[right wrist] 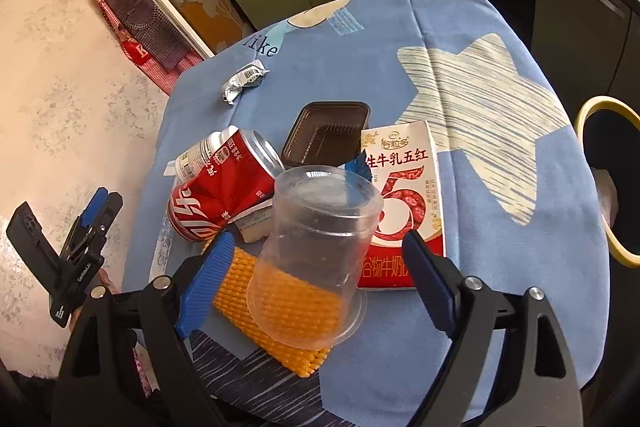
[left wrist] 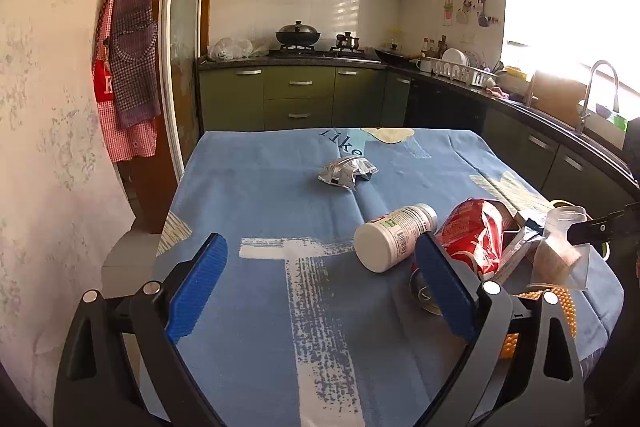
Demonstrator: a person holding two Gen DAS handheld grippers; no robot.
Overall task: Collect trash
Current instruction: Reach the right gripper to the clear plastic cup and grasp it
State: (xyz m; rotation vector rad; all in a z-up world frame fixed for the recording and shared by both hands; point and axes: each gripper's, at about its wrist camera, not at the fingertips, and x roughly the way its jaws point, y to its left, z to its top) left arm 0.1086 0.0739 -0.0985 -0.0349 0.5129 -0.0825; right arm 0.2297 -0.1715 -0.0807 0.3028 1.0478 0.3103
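Note:
Trash lies on a blue-clothed table point(right wrist: 500, 195). An upturned clear plastic cup point(right wrist: 316, 235) stands on an orange foam net point(right wrist: 236, 291), between the blue pads of my right gripper point(right wrist: 320, 247). The gripper is open, with a gap to the cup on each side. Behind the cup lie a crushed red cola can point(right wrist: 216, 195), a white bottle point(right wrist: 196, 155), a brown plastic tray point(right wrist: 326, 139), a red-and-white milk carton point(right wrist: 416, 187) and a foil wrapper point(right wrist: 244, 81). My left gripper point(left wrist: 320, 247) hovers open and empty, its right pad just short of the bottle point(left wrist: 394, 237) and the can point(left wrist: 476, 231).
A black bin with a yellow rim point(right wrist: 612, 101) stands off the table's right edge. A papered wall with hanging aprons point(left wrist: 128, 67) lies left of the table. Green kitchen cabinets point(left wrist: 300, 99) and a counter with a sink run behind and to the right.

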